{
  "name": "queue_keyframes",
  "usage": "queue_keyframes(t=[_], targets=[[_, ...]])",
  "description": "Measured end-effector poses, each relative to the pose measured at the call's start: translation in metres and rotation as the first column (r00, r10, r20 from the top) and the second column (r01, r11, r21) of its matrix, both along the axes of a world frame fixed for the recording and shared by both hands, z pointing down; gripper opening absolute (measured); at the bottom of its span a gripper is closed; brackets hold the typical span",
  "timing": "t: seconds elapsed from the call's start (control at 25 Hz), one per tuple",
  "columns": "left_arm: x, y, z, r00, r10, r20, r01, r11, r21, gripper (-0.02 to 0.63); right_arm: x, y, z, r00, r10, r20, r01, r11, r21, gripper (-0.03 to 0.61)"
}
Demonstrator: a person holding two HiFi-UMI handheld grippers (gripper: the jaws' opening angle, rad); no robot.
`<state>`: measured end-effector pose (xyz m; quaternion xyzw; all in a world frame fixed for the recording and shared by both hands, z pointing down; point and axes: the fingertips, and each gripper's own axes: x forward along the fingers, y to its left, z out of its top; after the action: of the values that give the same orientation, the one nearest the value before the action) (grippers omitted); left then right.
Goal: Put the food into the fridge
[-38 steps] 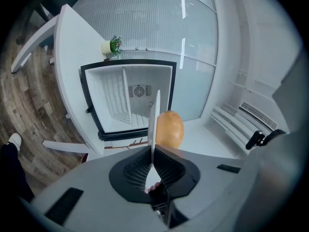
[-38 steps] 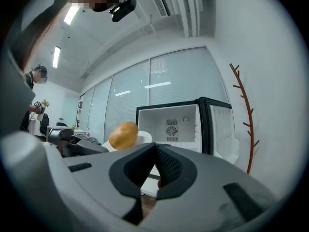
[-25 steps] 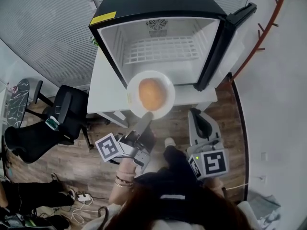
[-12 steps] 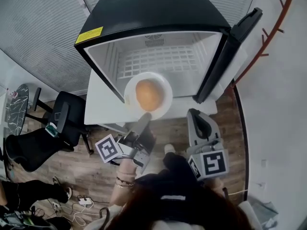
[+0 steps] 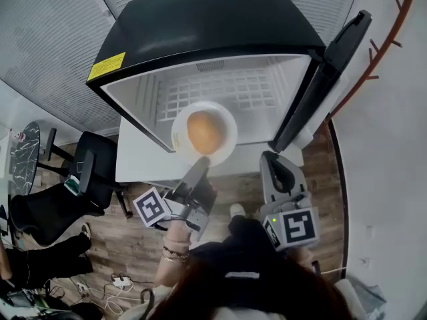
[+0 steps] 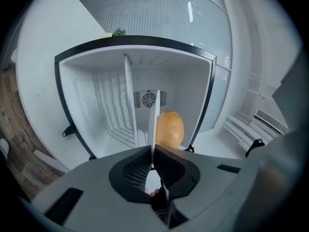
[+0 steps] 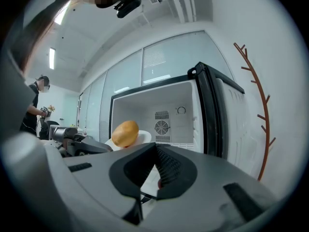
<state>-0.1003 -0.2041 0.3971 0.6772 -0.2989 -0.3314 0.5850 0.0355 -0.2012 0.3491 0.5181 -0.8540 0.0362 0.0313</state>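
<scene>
A round orange-brown food item (image 5: 205,131) lies on a white plate (image 5: 179,133). My left gripper (image 5: 200,166) is shut on the plate's near rim and holds it level in front of the open fridge (image 5: 220,89). In the left gripper view the plate (image 6: 155,121) shows edge-on between the jaws, with the food (image 6: 170,128) just behind it. The fridge interior (image 6: 96,100) is white, with a wire shelf and a rear fan. My right gripper (image 5: 276,170) hangs shut and empty to the right, below the fridge door (image 5: 327,72). In the right gripper view, the food (image 7: 125,133) sits left of the fridge (image 7: 166,108).
The fridge stands on a white table (image 5: 133,160) above a wooden floor. A black office chair (image 5: 93,172) stands to the left. A red-brown branch decoration (image 7: 256,105) runs up the right wall. A person (image 7: 35,105) stands far left.
The fridge opening has grown larger and nearer in the head view. The plate with the food has edged forward, its far rim now over the fridge's lower edge. The right gripper has stayed put.
</scene>
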Motion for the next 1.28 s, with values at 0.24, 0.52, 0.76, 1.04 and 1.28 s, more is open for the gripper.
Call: queue_keyframes(t=[0.24, 0.52, 0.76, 1.04, 1.28], targets=[[0.001, -0.020, 0.013, 1.000, -0.025, 0.003, 0.025, 0.999, -0.034, 0.006, 0.002, -0.018, 0.007, 1.000, -0.012, 0.002, 0.012, 1.000, -0.008, 0.000], [0.001, -0.045, 0.031, 0.999, -0.040, 0.017, 0.041, 0.996, -0.077, 0.008, 0.011, -0.039, 0.013, 1.000, -0.006, -0.012, 0.006, 1.000, -0.017, 0.000], [0.005, -0.064, 0.031, 0.999, -0.047, 0.012, 0.048, 0.995, -0.090, 0.008, 0.017, -0.056, 0.014, 1.000, 0.000, -0.014, 0.000, 1.000, -0.011, 0.000], [0.003, -0.081, 0.035, 0.998, -0.061, 0.009, 0.062, 0.992, -0.114, 0.010, 0.018, -0.072, 0.013, 1.000, 0.001, -0.003, -0.001, 1.000, -0.006, 0.000], [0.002, -0.094, 0.036, 0.997, -0.066, -0.030, 0.061, 0.989, -0.134, 0.026, 0.017, -0.082, 0.014, 1.000, 0.000, 0.003, 0.000, 1.000, -0.007, 0.000]])
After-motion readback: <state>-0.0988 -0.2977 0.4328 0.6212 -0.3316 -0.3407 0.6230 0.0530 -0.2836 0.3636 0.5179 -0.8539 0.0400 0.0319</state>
